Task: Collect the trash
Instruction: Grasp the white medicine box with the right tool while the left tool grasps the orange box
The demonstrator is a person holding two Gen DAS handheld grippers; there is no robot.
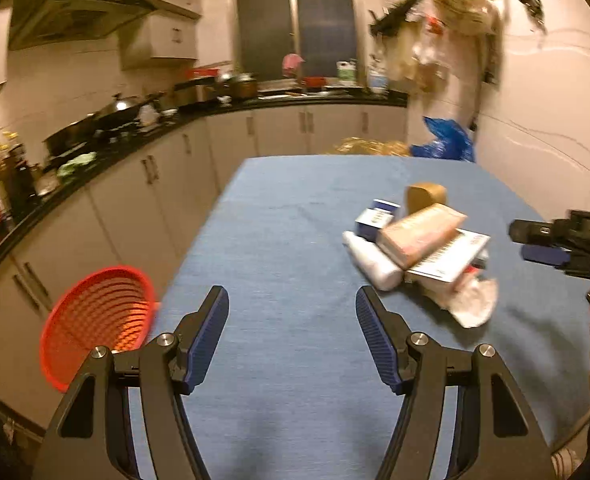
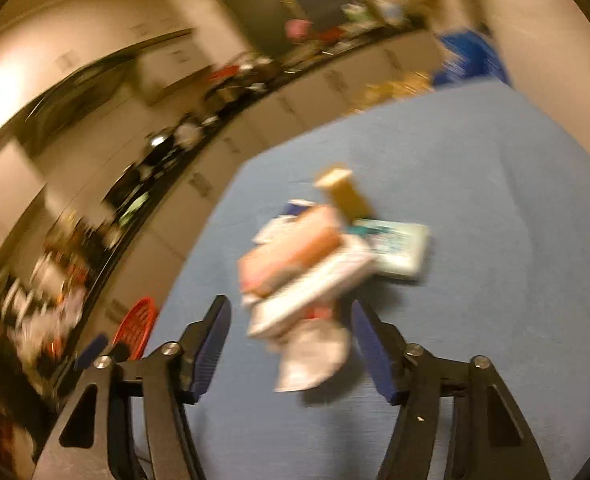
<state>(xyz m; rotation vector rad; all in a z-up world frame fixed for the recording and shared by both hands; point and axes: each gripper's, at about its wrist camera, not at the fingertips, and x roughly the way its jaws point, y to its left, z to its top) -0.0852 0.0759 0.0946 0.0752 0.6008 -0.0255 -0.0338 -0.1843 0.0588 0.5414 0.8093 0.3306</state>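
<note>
On the blue table (image 1: 295,208), trash pile (image 1: 419,240) still heaped and uncollected, red basket (image 1: 99,320) at the edge apparently empty, both grippers' fingers (image 1: 211,320) parted, holding nothing.

Motion blur is smearing the whole right wrist view, so the printing on the boxes (image 2: 307,264) is unreadable. The crumpled wrapper (image 2: 315,356) is losing its outline. In the left wrist view the picture's right edge is cutting off the right gripper (image 1: 535,240), and the hanging bags (image 1: 455,16) are blurring.
</note>
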